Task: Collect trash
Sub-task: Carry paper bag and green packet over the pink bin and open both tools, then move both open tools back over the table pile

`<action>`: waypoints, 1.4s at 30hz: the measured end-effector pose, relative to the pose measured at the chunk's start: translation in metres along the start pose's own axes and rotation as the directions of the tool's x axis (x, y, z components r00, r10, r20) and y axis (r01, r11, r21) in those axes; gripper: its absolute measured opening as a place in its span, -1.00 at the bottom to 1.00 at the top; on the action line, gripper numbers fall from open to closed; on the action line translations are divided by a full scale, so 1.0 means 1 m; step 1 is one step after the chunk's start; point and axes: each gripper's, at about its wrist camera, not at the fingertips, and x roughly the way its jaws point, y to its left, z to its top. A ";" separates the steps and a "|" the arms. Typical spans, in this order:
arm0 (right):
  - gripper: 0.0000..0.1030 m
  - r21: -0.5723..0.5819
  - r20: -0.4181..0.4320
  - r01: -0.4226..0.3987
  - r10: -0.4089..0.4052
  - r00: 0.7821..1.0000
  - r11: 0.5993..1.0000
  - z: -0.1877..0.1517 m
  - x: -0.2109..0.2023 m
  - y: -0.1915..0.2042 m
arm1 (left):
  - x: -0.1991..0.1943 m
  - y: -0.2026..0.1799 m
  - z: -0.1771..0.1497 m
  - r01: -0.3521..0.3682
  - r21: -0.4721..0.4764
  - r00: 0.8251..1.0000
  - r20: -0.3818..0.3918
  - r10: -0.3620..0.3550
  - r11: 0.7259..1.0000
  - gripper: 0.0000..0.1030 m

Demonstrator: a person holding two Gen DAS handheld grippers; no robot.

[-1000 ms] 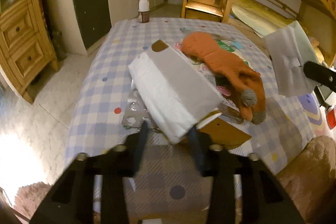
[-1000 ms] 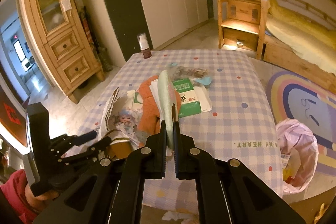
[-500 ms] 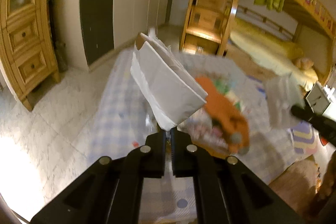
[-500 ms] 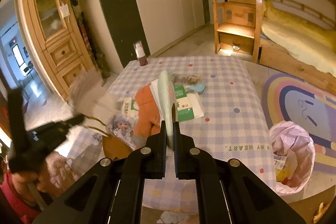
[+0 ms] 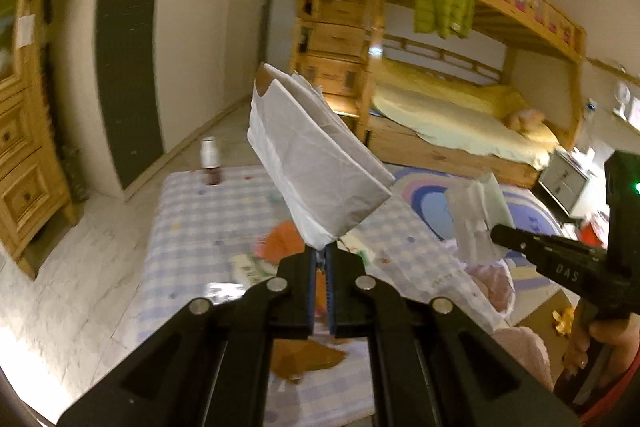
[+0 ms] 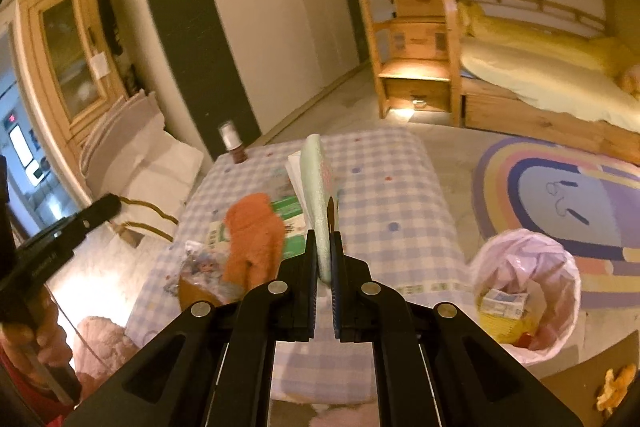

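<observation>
Right now you are pinching the white paper bag [image 5: 316,163] by one bottom corner in the fully closed left gripper [image 5: 320,259], above the checked table [image 5: 200,219], while the closed right gripper [image 6: 324,259] is nipping a pale green packet [image 6: 318,195]; both are looking light, limp and prone to swinging.

Both grippers are black plastic. The left gripper [image 5: 320,259] has two flat fingers with blue ridged pads [image 5: 329,291] on the inside. Four round silver screws [image 5: 277,283] sit on its wide arms, which spread out toward 6 o'clock.

The right gripper [image 6: 324,255] looks the same, with blue pads and four silver screws [image 6: 371,288]. From the side it is a long black bar with small letters on it and a tiny green light at 3 o'clock.

The person's hand [image 5: 600,343] comes out of a red sleeve [image 5: 616,399].
</observation>
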 end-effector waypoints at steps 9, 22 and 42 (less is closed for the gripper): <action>-0.89 0.097 0.008 0.128 -0.129 0.992 0.987 -0.013 -0.019 -0.065 | 0.061 -0.085 0.004 0.136 0.160 0.988 -0.092 -0.122 0.978 -0.97; -0.88 0.256 -0.071 0.354 -0.348 0.935 0.900 -0.047 -0.027 -0.178 | 0.155 -0.199 -0.003 0.330 0.301 0.932 -0.256 -0.257 0.895 -0.96; -0.45 0.397 -0.211 0.408 -0.351 0.912 0.822 -0.073 0.038 -0.276 | 0.233 -0.248 -0.011 0.406 0.290 0.888 -0.350 -0.298 0.867 -0.18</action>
